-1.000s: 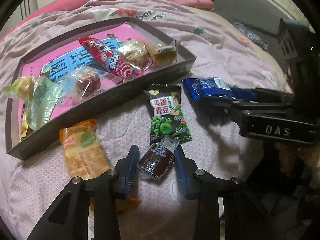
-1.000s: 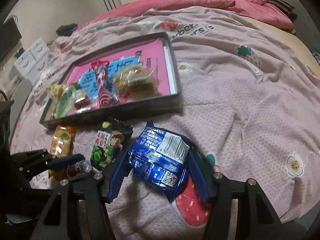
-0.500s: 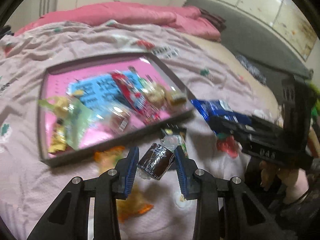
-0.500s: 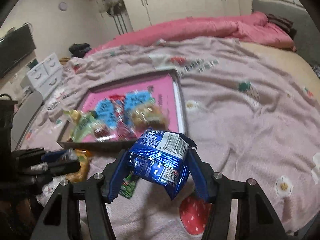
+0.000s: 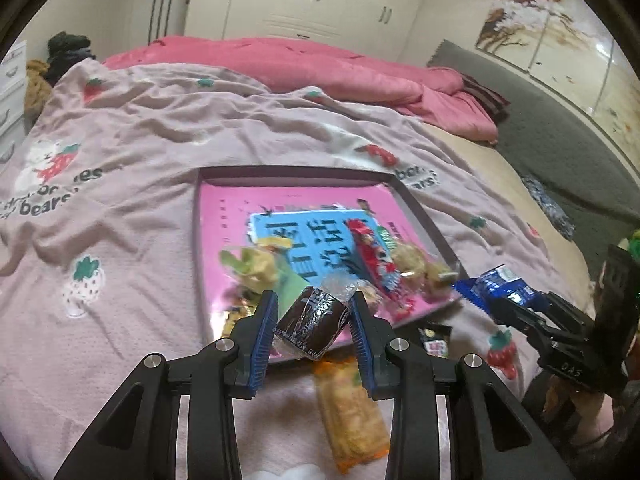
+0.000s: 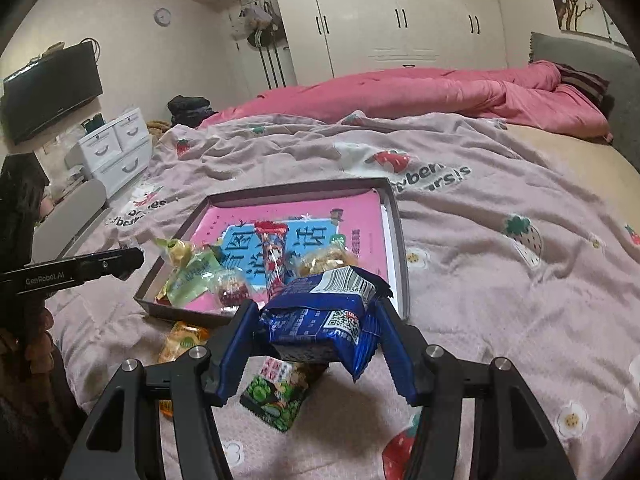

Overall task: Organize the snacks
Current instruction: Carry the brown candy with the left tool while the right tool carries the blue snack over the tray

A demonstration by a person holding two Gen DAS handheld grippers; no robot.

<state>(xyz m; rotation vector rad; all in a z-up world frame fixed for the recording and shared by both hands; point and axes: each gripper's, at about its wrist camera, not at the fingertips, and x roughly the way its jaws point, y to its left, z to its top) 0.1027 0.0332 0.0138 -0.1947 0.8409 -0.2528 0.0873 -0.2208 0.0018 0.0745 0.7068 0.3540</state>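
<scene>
The left gripper (image 5: 312, 330) has its 2 blue-padded fingers (image 5: 262, 336) closed on a small dark brown snack in clear crinkled wrap (image 5: 310, 326), held in the air above the near wall of the tray. Directly below it on the bed lies an orange rectangular packet of biscuits (image 5: 352, 416), and just to the right of that a dark packet with a red label (image 5: 434, 338), partly hidden.

The right gripper (image 6: 316, 344) holds a shiny blue foil snack bag with a white barcode (image 6: 324, 314) pinched between its fingers (image 6: 234, 350), lifted clear of the blanket near the tray's front right corner. Under it lies a green pea packet with a cartoon figure (image 6: 280, 390), flat on the pale pink strawberry-print blanket (image 6: 480, 280), with the orange packet to its left.

Beyond both sits the shallow dark-rimmed rectangular tray with a pink and blue printed floor (image 6: 394, 216). At its near end are gathered a pale green wrapped sweet (image 6: 188, 276), a round red sweet in clear wrap (image 6: 232, 290), a long red wrapper (image 6: 274, 256) and a golden pastry in clear film (image 6: 326, 258). The tray's far half shows only its printed floor.

Farther back, a pink quilt (image 6: 420, 92) is bunched along the bed, in front of white wardrobe doors (image 6: 400, 12).
</scene>
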